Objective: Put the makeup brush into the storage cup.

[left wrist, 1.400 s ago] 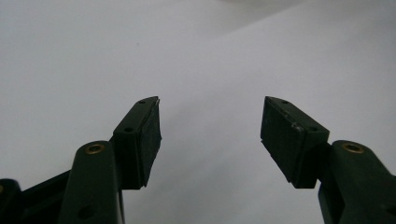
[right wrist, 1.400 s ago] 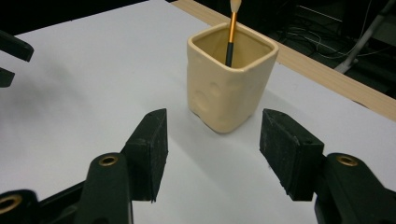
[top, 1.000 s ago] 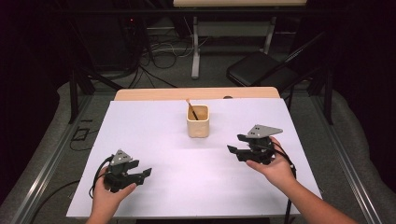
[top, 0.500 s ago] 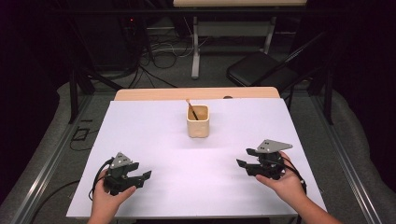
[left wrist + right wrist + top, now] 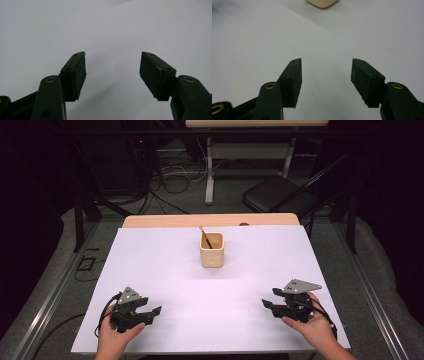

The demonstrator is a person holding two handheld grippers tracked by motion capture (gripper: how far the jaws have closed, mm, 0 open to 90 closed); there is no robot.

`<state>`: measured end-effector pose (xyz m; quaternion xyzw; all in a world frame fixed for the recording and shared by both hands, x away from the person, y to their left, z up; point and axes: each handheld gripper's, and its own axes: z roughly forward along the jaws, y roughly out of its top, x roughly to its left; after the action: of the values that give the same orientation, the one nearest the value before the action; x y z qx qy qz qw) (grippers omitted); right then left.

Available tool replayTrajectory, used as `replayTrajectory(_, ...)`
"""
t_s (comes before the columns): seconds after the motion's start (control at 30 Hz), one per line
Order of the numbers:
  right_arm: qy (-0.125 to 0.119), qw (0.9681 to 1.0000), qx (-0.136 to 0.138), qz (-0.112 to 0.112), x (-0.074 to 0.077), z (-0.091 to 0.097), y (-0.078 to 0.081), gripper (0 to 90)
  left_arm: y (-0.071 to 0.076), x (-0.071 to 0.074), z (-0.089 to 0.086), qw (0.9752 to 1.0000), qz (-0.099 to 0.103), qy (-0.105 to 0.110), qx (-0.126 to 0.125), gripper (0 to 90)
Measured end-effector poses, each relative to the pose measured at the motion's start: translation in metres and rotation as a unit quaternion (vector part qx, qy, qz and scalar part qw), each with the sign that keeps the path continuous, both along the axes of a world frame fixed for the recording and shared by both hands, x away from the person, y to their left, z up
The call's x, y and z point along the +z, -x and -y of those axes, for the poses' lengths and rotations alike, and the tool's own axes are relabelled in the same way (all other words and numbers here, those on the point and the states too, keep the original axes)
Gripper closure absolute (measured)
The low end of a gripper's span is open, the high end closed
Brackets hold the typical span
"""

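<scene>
Nearest, well short of the cream square-sided cup (image 5: 211,251), the left gripper (image 5: 150,314) and the right gripper (image 5: 268,306) are held low over the white table sheet (image 5: 165,265), jaws parted wide with nothing between them. Farther off, the cup is seen standing upright near the sheet's far edge, midway between the grippers, with a brown wooden stick (image 5: 205,236) leaned inside. If the stick is reached for carelessly, the light cup could be knocked over by a jaw against its rim.
</scene>
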<state>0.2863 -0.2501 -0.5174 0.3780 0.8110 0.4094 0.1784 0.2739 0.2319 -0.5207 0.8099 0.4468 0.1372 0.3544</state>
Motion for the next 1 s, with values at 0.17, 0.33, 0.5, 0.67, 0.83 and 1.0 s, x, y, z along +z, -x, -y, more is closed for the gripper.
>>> replayTrajectory(0.17,0.006,1.0,-0.006,-0.003,-0.003,0.006,0.005,42.0,0.002,-0.001,-0.001,1.0,-0.001,-0.004,-0.001,37.8)
replayTrajectory(0.33,0.008,0.9999,-0.013,-0.006,-0.005,0.014,0.01,42.1,0.004,-0.004,-0.002,1.0,-0.006,-0.005,-0.003,37.7)
replayTrajectory(0.5,0.001,0.9997,-0.025,0.0,-0.005,0.023,0.016,43.3,0.006,-0.006,-0.002,0.9999,-0.007,-0.01,-0.004,37.8)
replayTrajectory(0.67,0.006,0.9996,-0.028,-0.006,-0.008,0.028,0.021,43.6,0.007,-0.008,-0.004,0.9999,-0.006,-0.009,-0.003,37.8)
replayTrajectory(0.83,0.003,0.9993,-0.036,-0.003,-0.011,0.032,0.026,43.6,0.008,-0.01,-0.008,0.9999,-0.009,-0.008,0.001,37.7)
replayTrajectory(1.0,0.001,0.999,-0.044,-0.001,-0.014,0.035,0.03,43.6,0.009,-0.012,-0.011,0.9999,-0.01,-0.01,0.004,37.8)
